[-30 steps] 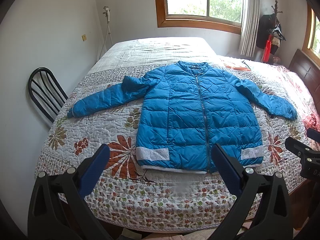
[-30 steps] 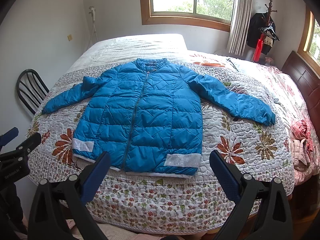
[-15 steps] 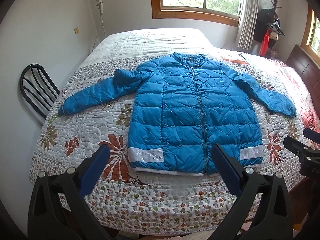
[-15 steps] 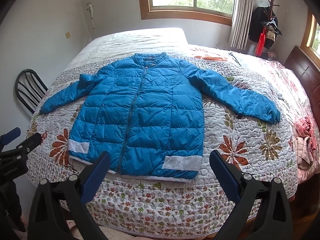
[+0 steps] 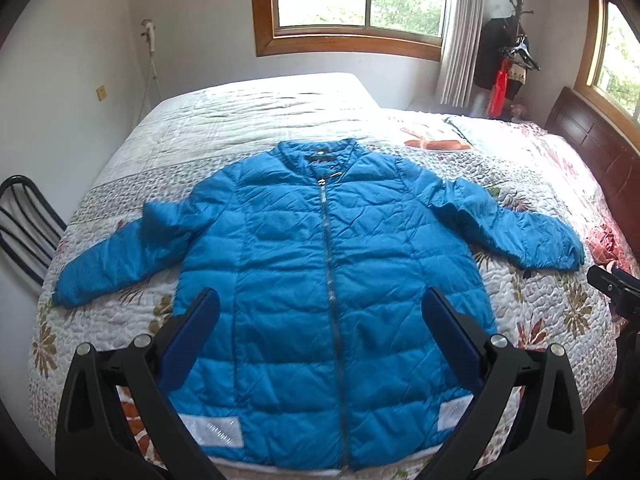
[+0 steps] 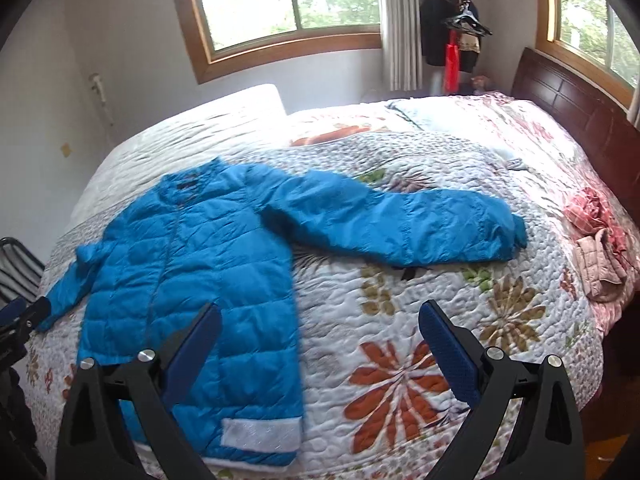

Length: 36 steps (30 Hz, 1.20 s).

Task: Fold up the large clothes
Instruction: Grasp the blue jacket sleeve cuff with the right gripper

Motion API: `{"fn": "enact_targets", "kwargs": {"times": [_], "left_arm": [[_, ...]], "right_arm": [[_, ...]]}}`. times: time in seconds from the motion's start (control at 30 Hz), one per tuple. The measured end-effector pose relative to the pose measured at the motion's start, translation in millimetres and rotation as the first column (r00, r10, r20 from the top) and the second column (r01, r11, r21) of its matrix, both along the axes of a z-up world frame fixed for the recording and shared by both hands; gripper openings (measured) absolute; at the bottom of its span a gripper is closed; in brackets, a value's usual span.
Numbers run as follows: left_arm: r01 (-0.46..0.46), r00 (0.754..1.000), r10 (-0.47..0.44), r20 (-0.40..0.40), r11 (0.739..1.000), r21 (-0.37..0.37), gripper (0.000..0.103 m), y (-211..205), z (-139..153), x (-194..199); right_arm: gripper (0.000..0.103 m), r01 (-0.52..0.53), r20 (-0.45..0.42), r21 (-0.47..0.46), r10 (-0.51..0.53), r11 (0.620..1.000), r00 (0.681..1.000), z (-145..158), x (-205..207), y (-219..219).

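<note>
Ahead of the left gripper (image 5: 320,320), between its spread blue fingers (image 5: 192,336): blue quilted jacket (image 5: 320,280), flat on the floral quilt (image 5: 120,312), front up, zipped, collar at the far end, hem nearest. Both sleeves stretched out sideways, left sleeve (image 5: 116,256) beyond the left finger's outer side, right sleeve (image 5: 516,228) beyond the right finger's outer side. White reflective patches (image 5: 212,432) at the hem corners, low beside each finger. Nothing pinched; fingers above the jacket body, contact with the fabric impossible to tell.

Left of the right gripper (image 6: 320,328), same jacket (image 6: 192,272) lying mostly past its left finger (image 6: 196,340), which overlaps the jacket's near side. Fingers wide apart, empty, bare quilt (image 6: 400,320) with an orange flower between them. Far ahead of the gap: the long sleeve (image 6: 400,224), cuff pointing toward the right finger's side.

Farther out: pink crumpled garment (image 6: 600,248) well off beyond the right finger, dark wooden headboard (image 6: 580,112) behind it, wooden-framed window (image 5: 360,4) straight ahead, grey curtain (image 5: 460,32), coat rack with dark clothing and a red item (image 5: 508,60), black chair (image 5: 24,228) far out past the left finger, by the white wall
</note>
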<state>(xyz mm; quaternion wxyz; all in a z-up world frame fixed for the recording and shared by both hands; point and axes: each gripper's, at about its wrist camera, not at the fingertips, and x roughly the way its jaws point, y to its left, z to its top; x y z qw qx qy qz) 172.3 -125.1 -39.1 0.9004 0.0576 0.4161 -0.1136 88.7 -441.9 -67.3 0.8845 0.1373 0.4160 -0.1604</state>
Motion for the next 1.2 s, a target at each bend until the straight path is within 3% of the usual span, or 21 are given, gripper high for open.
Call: {"fn": "enact_targets", "kwargs": {"times": [0.23, 0.43, 0.63, 0.9, 1.03, 1.13, 1.2], "left_arm": [[0.050, 0.998, -0.051, -0.035, 0.998, -0.044, 0.100, -103.5, -24.9, 71.0], [0.077, 0.993, -0.078, -0.091, 0.997, -0.014, 0.100, -189.2, -72.7, 114.0], [0.080, 0.987, -0.078, -0.142, 0.997, 0.013, 0.100, -241.9, -114.5, 142.3], [0.057, 0.978, -0.049, -0.202, 0.998, 0.036, 0.100, -251.5, -147.7, 165.1], [0.058, 0.973, -0.043, -0.228, 0.996, 0.060, 0.100, -252.1, -164.0, 173.6], [0.053, 0.967, -0.037, -0.254, 0.997, 0.058, 0.100, -251.0, -174.1, 178.0], [0.056, 0.964, -0.039, -0.262, 0.997, 0.057, 0.100, -250.9, -178.6, 179.1]], "right_arm": [[0.094, 0.078, -0.072, 0.045, -0.074, 0.996, 0.995, -39.0, 32.6, -108.3], [0.094, 0.109, -0.139, 0.088, -0.096, 0.990, 0.986, -78.0, 53.4, -169.9], [0.094, 0.175, -0.210, 0.104, -0.151, 0.979, 0.966, -113.1, 68.0, -231.4], [0.095, 0.229, -0.302, 0.140, -0.178, 0.963, 0.936, -156.7, 76.1, -294.2], [0.095, 0.216, -0.343, 0.227, -0.130, 0.950, 0.930, -182.7, 84.3, -300.3], [0.095, 0.231, -0.360, 0.221, -0.141, 0.948, 0.922, -191.9, 88.7, -297.3], [0.088, 0.243, -0.369, 0.204, -0.155, 0.948, 0.916, -191.4, 90.1, -295.7]]}}
